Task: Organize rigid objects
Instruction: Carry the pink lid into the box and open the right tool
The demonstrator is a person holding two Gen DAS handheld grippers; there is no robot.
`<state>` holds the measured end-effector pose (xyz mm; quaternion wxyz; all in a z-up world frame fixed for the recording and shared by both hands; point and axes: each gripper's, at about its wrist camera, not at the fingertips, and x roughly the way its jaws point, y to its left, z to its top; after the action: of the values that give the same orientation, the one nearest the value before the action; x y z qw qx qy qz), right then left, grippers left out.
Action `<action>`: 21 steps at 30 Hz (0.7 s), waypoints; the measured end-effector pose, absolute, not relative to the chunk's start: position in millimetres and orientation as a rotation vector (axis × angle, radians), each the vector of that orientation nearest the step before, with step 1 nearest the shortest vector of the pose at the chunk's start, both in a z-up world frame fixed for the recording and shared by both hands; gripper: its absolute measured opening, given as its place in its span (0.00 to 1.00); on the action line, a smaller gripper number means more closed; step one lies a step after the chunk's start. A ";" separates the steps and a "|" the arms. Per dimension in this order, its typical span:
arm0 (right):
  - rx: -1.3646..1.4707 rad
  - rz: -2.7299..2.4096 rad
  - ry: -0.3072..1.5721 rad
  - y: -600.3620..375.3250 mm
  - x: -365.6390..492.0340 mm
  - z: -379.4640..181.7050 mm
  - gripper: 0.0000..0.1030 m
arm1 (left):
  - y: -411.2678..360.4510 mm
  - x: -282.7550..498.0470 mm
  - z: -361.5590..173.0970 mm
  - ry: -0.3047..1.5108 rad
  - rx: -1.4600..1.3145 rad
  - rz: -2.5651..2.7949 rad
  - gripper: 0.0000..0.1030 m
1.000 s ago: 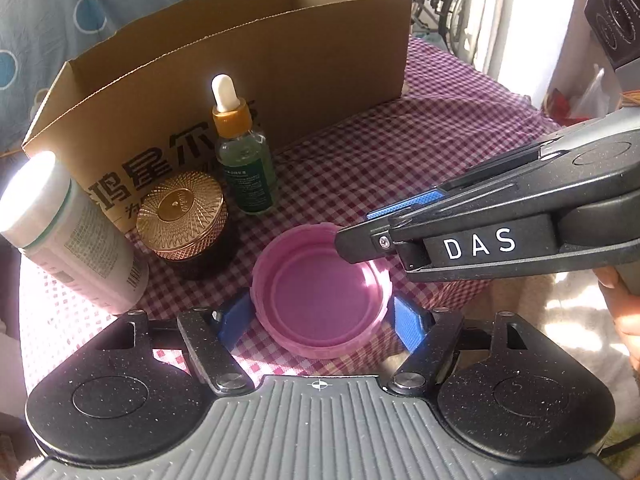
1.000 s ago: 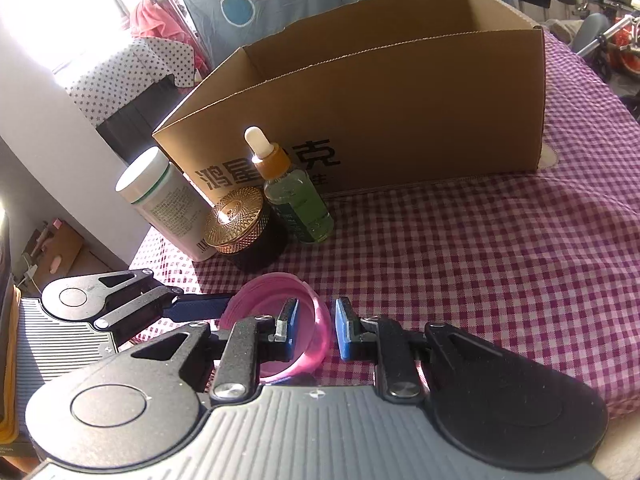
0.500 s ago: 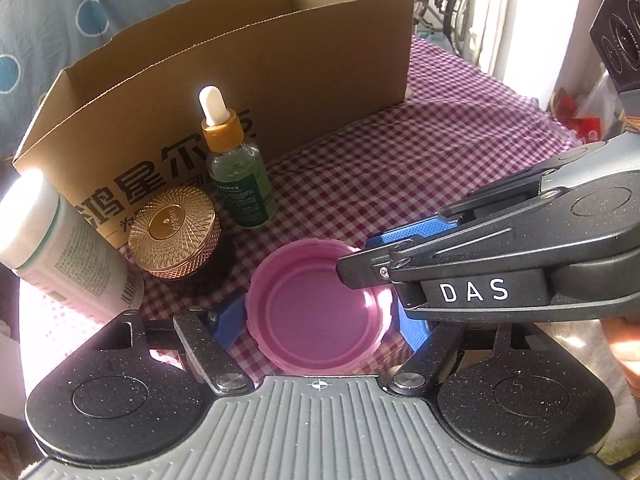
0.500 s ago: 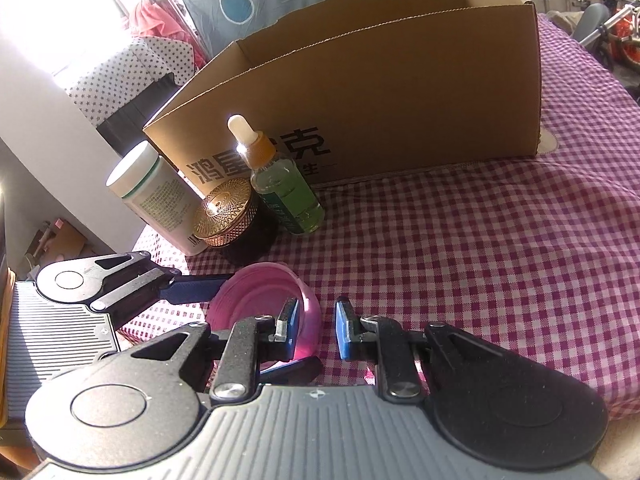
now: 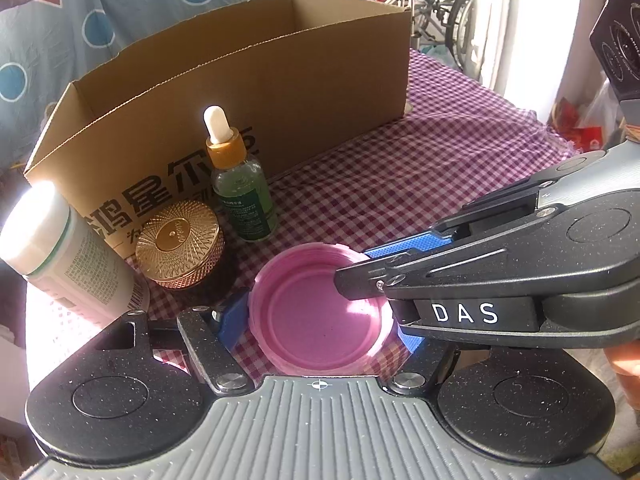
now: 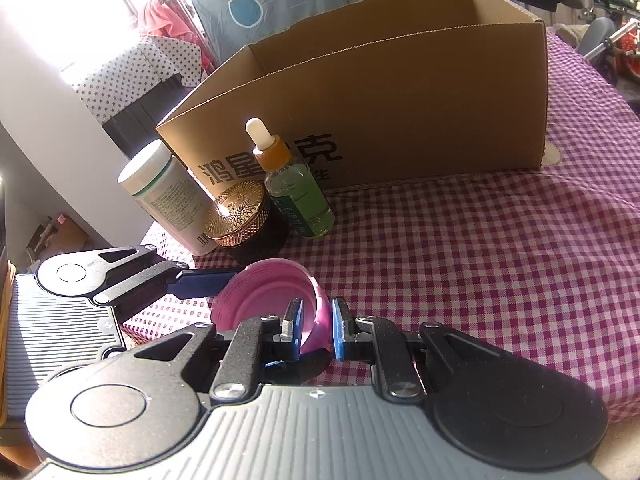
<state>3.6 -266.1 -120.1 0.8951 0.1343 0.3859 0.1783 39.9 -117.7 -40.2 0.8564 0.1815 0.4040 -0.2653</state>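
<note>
right hand-held gripper (image 6: 314, 330) pinches pink lid (image 5: 320, 308) rim at lower centre, left hand-held gripper (image 5: 320, 320) closing around it; bottles, jar remain outside cardboard box (image 5: 248, 92).

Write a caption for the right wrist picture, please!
Right hand-held gripper pinches pink lid's rim near three bottles and a cardboard box.

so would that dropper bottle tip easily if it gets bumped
Probably. The dropper bottle stands tall and narrow, so a knock near its white bulb could topple it. It looks like clear glass, so likely fragile. On its side the round body would probably roll across the tablecloth.
</note>
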 end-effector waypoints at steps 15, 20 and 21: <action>0.254 0.313 0.613 -282.9 -38.1 -57.5 0.16 | -129.3 9.4 21.9 0.630 0.404 -0.580 0.72; 0.214 0.314 0.506 -288.2 -43.1 -17.2 0.16 | -133.7 8.7 56.9 0.512 0.416 -0.573 0.72; 0.204 0.315 0.489 -288.0 -42.0 -10.2 0.16 | -134.6 9.9 62.7 0.491 0.420 -0.569 0.72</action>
<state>-42.0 -288.0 -10.2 0.9529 0.1005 0.2405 0.1551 9.9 -134.6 62.7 0.9088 0.2034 0.2378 -0.2759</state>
